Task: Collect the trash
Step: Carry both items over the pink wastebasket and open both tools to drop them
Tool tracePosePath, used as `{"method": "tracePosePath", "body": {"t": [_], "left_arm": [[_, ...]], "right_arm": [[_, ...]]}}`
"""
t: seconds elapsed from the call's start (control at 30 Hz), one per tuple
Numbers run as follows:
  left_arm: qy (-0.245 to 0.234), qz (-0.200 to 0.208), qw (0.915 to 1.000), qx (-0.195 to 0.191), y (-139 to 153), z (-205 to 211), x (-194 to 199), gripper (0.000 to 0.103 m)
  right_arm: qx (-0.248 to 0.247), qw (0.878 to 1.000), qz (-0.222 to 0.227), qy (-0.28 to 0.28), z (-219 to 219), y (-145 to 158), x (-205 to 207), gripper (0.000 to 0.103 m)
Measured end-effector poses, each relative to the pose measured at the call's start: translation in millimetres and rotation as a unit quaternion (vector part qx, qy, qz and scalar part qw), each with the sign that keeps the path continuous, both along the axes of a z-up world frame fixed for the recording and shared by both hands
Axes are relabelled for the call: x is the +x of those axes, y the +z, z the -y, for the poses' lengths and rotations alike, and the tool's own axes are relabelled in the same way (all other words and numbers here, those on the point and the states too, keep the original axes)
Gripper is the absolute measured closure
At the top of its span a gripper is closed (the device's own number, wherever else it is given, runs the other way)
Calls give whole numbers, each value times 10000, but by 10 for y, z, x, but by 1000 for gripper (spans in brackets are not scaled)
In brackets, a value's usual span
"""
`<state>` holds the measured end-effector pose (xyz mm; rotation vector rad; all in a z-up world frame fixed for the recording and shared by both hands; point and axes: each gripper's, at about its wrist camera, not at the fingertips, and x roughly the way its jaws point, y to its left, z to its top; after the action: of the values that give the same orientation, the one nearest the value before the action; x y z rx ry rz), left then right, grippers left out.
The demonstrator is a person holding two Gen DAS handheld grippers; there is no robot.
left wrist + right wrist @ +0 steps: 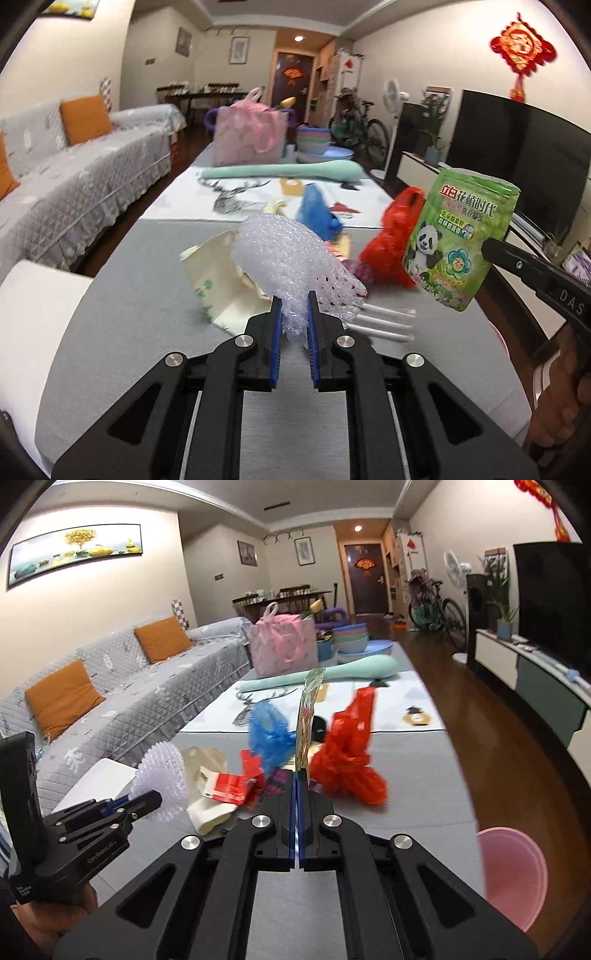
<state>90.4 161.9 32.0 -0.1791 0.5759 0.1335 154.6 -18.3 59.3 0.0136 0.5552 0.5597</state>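
Left wrist view showed the left gripper (294, 302) clamping crinkled clear bubble wrap (291, 258) above the grey table (147, 314). The right gripper (298, 775) pinched a green panda pouch (458, 240) aloft, sofa (129, 686) beyond.

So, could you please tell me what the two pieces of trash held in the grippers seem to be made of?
Left gripper: bubble wrap, clear soft plastic film, judging by its rows of translucent bubbles.
Right gripper: green pouch, apparently glossy printed plastic film; it shows sheen, creases and a torn top edge.
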Motion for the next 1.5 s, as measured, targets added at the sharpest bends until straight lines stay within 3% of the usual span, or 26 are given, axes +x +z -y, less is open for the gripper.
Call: {"method": "tracePosePath", "body": {"t": [0.5,0.97,1.27,1.5], "left_arm": [[-693,218,9972,153,83,744,42,91],[-1740,231,9844,71,111,1846,525,91],[-2379,-150,9712,-5,-101,2600,1056,91],[-2602,-574,9638,-36,-368,2864,1311,91]], "right_arm": [[-111,9967,237,-774,888,170,-176,102],[-142,9843,157,-1750,2004,218,-44,102],[-256,9749,-38,-2213,2502,81,139,102],[-319,9712,-247,-2347,2599,-90,334,102]]}}
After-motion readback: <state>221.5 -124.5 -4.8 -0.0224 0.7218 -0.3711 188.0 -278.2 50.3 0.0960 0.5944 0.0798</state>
